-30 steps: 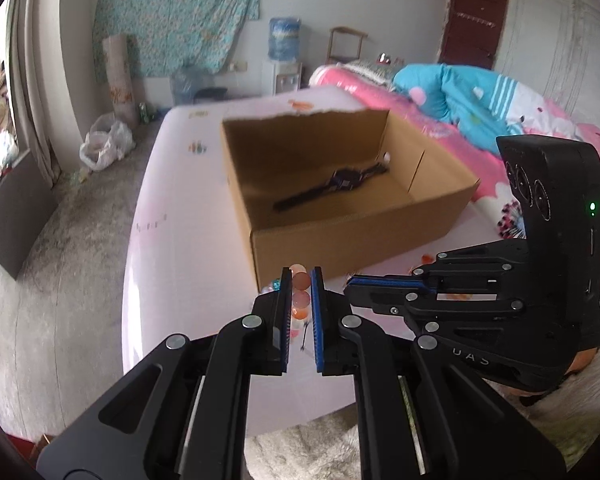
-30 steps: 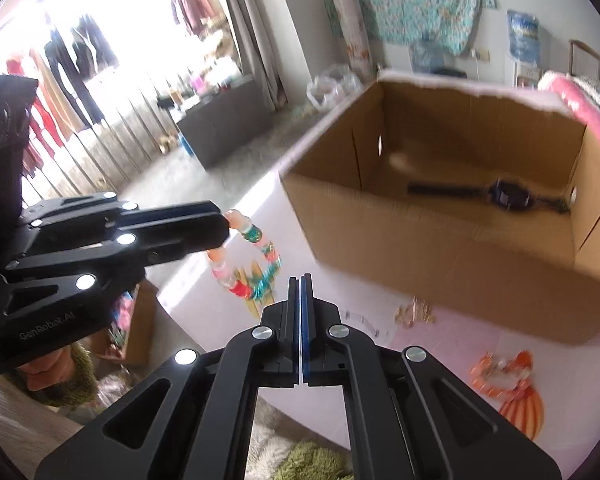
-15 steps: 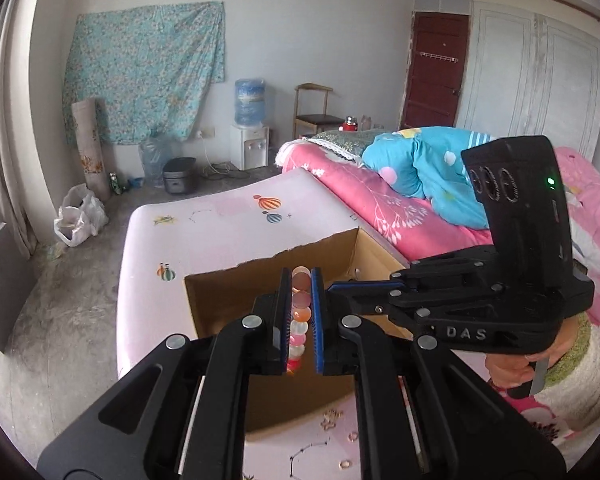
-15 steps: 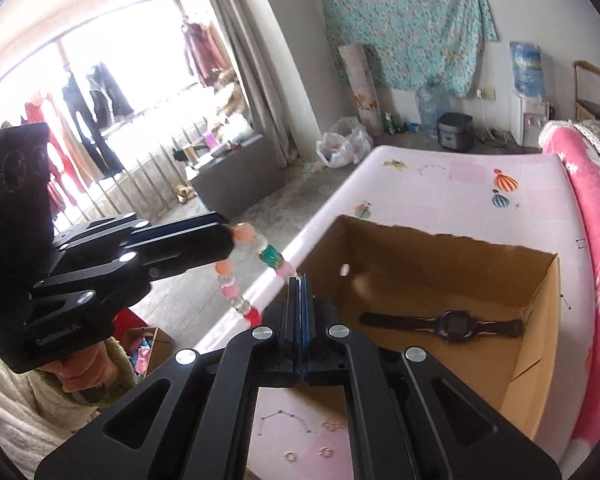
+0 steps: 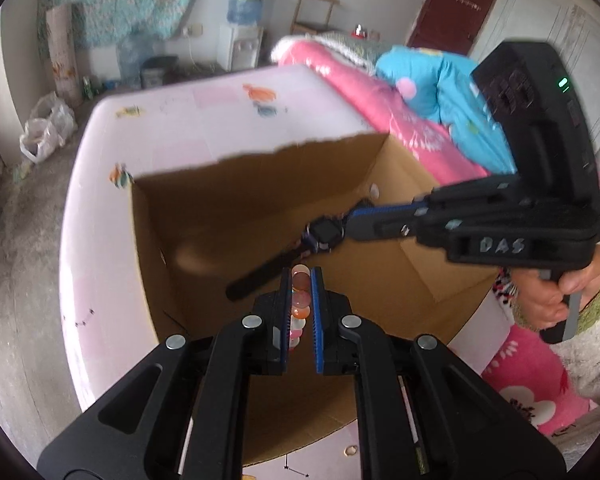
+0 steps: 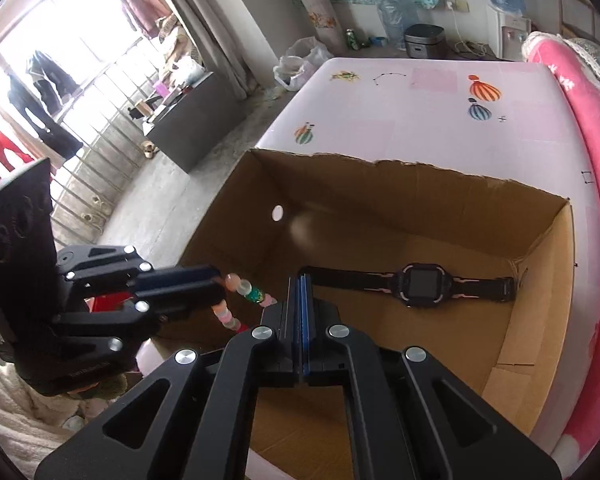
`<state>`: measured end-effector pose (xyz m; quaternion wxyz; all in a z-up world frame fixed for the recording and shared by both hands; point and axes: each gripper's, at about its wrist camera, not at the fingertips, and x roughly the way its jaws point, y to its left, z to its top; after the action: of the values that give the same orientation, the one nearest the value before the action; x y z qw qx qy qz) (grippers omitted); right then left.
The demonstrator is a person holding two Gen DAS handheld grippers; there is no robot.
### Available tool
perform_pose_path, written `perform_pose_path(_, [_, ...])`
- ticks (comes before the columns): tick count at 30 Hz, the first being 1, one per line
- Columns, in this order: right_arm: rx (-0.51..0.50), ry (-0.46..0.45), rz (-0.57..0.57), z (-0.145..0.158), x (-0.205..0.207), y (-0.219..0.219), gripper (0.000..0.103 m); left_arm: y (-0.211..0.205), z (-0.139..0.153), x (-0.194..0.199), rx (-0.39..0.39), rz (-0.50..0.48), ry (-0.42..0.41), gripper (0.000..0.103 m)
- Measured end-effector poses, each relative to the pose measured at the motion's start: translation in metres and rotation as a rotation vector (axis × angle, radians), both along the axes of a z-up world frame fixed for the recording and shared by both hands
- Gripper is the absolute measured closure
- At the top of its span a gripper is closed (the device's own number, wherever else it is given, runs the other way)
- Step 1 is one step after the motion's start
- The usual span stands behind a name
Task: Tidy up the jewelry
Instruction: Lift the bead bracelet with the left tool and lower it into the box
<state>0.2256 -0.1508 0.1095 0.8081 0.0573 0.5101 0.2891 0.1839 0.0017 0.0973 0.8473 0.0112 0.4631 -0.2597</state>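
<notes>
Left claw (image 5: 301, 312) gripped the bead bracelet (image 5: 299, 307) above the cardboard box (image 6: 540, 320); right claw (image 6: 300, 320) closed, empty, watch (image 6: 420, 286) beyond it.

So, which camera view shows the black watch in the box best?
The right wrist view. There the black watch lies sharp and almost whole on the floor of the cardboard box, screen up, both straps visible. In the left wrist view it is blurred, and the right tool covers one end.

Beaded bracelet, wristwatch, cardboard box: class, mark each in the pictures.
beaded bracelet (image 6: 255, 295), right wrist view, green bead
wristwatch (image 6: 421, 284), right wrist view, screen
cardboard box (image 5: 236, 196), left wrist view, inner far wall
</notes>
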Motion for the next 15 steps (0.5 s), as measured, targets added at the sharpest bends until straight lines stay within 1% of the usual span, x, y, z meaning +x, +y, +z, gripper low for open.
perform_pose_path(3, [0.004,-0.014,-0.018,-0.003,-0.002,-0.006,0.102,-0.009,-0.018,0.005,0.044,-0.026,0.058,0.095])
perform_pose_path(6, [0.011,-0.028,-0.036,-0.001,-0.005,-0.015,0.102,-0.012,-0.028,0.012,0.093,-0.031,0.094,0.095])
perform_pose_path(9, [0.007,-0.037,-0.048,-0.002,-0.009,-0.021,0.102,-0.015,-0.033,0.020,0.174,-0.002,0.091,0.094])
perform_pose_path(12, [0.010,-0.034,-0.057,-0.006,-0.010,-0.029,0.102,-0.009,-0.036,0.023,0.191,0.011,0.142,0.094])
perform_pose_path(13, [0.014,-0.030,-0.061,-0.007,-0.010,-0.032,0.102,-0.008,-0.036,0.022,0.203,0.015,0.147,0.093])
perform_pose_path(14, [0.018,-0.026,-0.065,-0.009,-0.010,-0.034,0.102,-0.008,-0.036,0.021,0.218,0.020,0.146,0.088])
perform_pose_path(15, [0.022,-0.024,-0.070,-0.009,-0.009,-0.037,0.102,-0.007,-0.035,0.020,0.230,0.026,0.142,0.085])
